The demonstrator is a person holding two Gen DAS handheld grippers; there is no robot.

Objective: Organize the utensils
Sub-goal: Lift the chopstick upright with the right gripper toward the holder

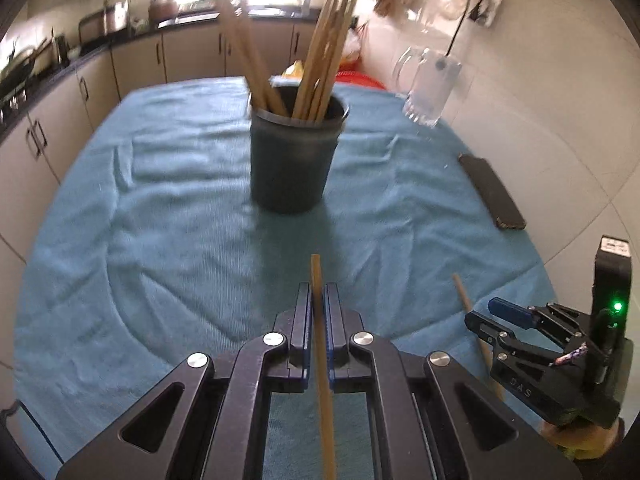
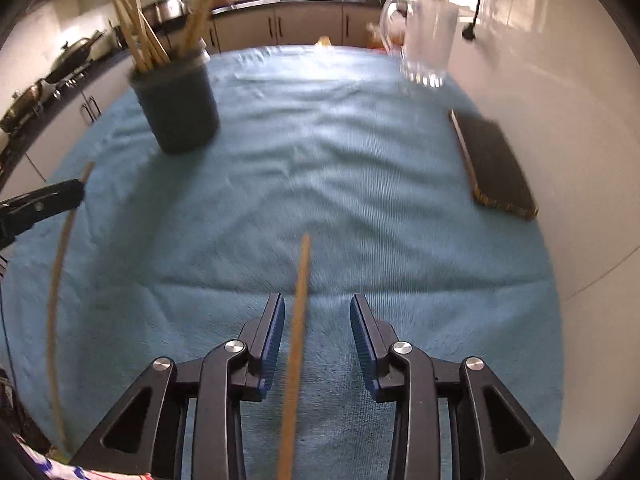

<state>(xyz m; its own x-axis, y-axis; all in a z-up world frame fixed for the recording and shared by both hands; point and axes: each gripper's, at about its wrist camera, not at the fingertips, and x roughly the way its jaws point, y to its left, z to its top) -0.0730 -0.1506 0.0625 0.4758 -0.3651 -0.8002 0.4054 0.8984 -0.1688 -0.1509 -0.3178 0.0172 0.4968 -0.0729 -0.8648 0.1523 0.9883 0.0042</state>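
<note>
Left gripper (image 1: 319,312): jaws narrow, pads clamped on a chopstick (image 1: 318,280); its tip stands out past the fingertips, its lower end cut off by the frame's bottom edge.
Right gripper (image 2: 317,332): jaws parted; a second chopstick (image 2: 298,320) lies between them, nearer the left pad. Blur prevents telling whether it touches that pad; the right pad is clearly apart from it.
Cup (image 1: 294,152): dark, upright on the blue cloth (image 1: 160,200), toward the table's far edge, with many chopsticks leaning out; their tops are lost in window glare.
Glass mug (image 1: 428,88): near the far right corner, blurred, outline faint.
Dark flat item (image 2: 494,164): on the right edge; identity unclear.
Left wrist view only: the right gripper from the side, low right, with a green light on its body.
Right wrist view only: the left gripper's finger at the left edge, its chopstick running the length of that frame's left side.
Table: near edge hidden under both grippers.
</note>
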